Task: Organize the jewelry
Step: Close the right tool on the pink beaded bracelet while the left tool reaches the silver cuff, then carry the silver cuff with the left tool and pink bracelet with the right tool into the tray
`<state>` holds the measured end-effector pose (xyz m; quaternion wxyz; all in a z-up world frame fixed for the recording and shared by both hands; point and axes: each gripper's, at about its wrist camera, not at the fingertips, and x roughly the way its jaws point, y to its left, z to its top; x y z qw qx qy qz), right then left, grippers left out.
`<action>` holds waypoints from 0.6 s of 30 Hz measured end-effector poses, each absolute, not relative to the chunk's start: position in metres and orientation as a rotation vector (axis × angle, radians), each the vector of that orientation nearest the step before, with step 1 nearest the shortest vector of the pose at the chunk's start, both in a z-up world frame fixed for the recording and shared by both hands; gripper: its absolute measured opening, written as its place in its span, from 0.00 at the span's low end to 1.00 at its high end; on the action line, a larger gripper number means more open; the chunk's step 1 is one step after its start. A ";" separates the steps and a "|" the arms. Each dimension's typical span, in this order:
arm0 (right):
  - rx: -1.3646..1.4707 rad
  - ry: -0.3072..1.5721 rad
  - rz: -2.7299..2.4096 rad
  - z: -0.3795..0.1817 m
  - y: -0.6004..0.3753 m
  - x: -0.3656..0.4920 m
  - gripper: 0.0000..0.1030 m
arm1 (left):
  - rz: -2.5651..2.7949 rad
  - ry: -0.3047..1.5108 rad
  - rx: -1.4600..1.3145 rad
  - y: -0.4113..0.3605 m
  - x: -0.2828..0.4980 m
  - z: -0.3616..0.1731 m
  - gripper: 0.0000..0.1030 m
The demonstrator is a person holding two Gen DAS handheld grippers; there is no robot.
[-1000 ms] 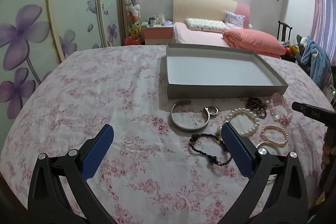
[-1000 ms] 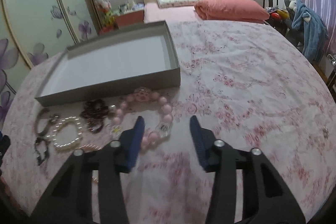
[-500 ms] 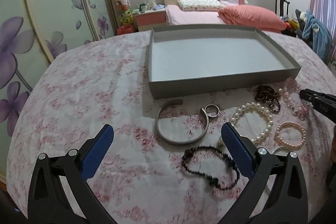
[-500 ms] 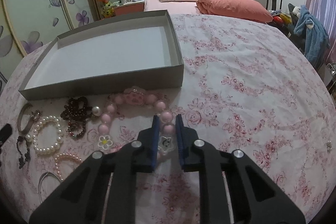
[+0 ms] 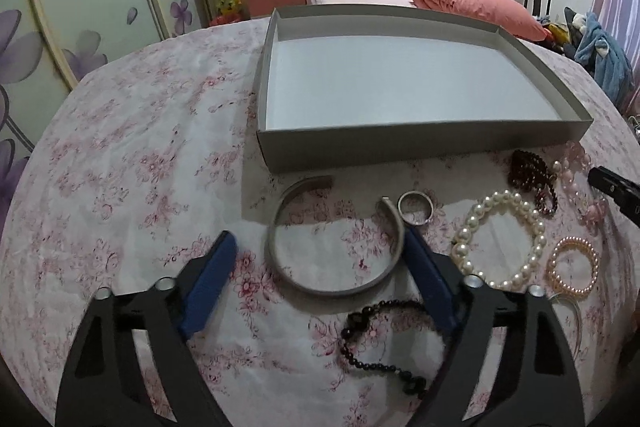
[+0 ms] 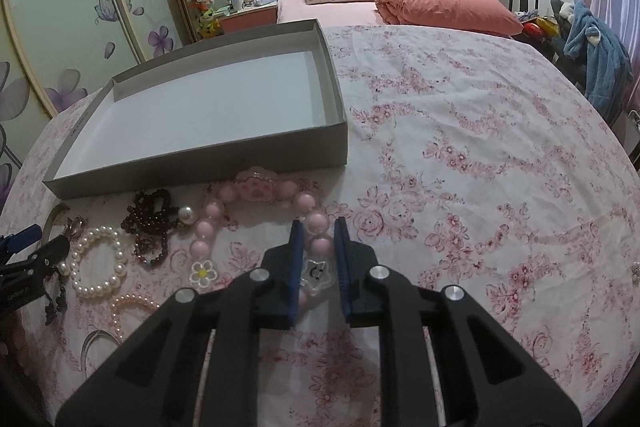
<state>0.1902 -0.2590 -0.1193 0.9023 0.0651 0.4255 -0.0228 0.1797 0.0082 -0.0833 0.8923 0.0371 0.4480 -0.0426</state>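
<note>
1. Left gripper: jaws closing either side of silver cuff bangle lying on floral cloth; pads not yet pressing.
2. Grey tray: beyond the jewelry.
3. Right gripper: clenched on pink bead bracelet, bracelet just in front of tray.

The shallow grey cardboard box lies open-topped on the pink floral tablecloth, its white floor bare, so entry from above is free; its low near wall stands between the jewellery row and that floor. Right of the box the cloth is bare and wide. Left of the box the cloth is free too. The crowded strip is just before the near wall: silver open cuff bangle, silver ring, white pearl bracelet, dark red bead bracelet and black bead strand (some touching, little gap between).
</note>
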 end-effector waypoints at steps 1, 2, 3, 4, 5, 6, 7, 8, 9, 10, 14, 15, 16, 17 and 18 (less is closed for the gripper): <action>0.135 0.879 -0.047 -0.120 -0.259 0.190 0.16 | -0.091 0.929 0.075 0.007 0.181 -0.083 0.73; 0.135 0.879 -0.047 -0.120 -0.259 0.190 0.16 | -0.093 0.927 0.074 0.007 0.181 -0.082 0.69; 0.135 0.879 -0.047 -0.120 -0.259 0.190 0.16 | -0.092 0.925 0.076 0.007 0.182 -0.082 0.67; 0.137 0.879 -0.046 -0.120 -0.259 0.190 0.16 | -0.094 0.923 0.076 0.007 0.182 -0.082 0.67; 0.140 0.878 -0.045 -0.120 -0.259 0.190 0.16 | -0.096 0.921 0.076 0.007 0.181 -0.082 0.66; 0.143 0.878 -0.042 -0.120 -0.261 0.191 0.16 | -0.095 0.919 0.078 0.006 0.181 -0.082 0.66; 0.147 0.877 -0.040 -0.120 -0.261 0.190 0.16 | -0.095 0.918 0.078 0.006 0.181 -0.082 0.66; 0.152 0.876 -0.038 -0.120 -0.262 0.190 0.16 | -0.095 0.918 0.077 0.006 0.181 -0.082 0.66; 0.158 0.875 -0.035 -0.120 -0.263 0.190 0.16 | -0.095 0.918 0.078 0.006 0.181 -0.082 0.66; 0.163 0.874 -0.032 -0.120 -0.263 0.190 0.16 | -0.095 0.918 0.077 0.006 0.181 -0.082 0.66; 0.202 0.860 -0.006 -0.119 -0.266 0.187 0.13 | -0.096 0.918 0.076 0.006 0.181 -0.082 0.66; 0.206 0.855 -0.003 -0.118 -0.266 0.186 0.13 | -0.096 0.919 0.074 0.007 0.181 -0.082 0.65; 0.209 0.847 0.004 -0.117 -0.266 0.184 0.13 | -0.098 0.919 0.069 0.008 0.180 -0.082 0.65; 0.215 0.834 0.017 -0.114 -0.265 0.182 0.13 | -0.099 0.919 0.066 0.008 0.180 -0.082 0.65; 0.218 0.821 0.023 -0.111 -0.265 0.180 0.13 | -0.099 0.919 0.062 0.009 0.179 -0.081 0.65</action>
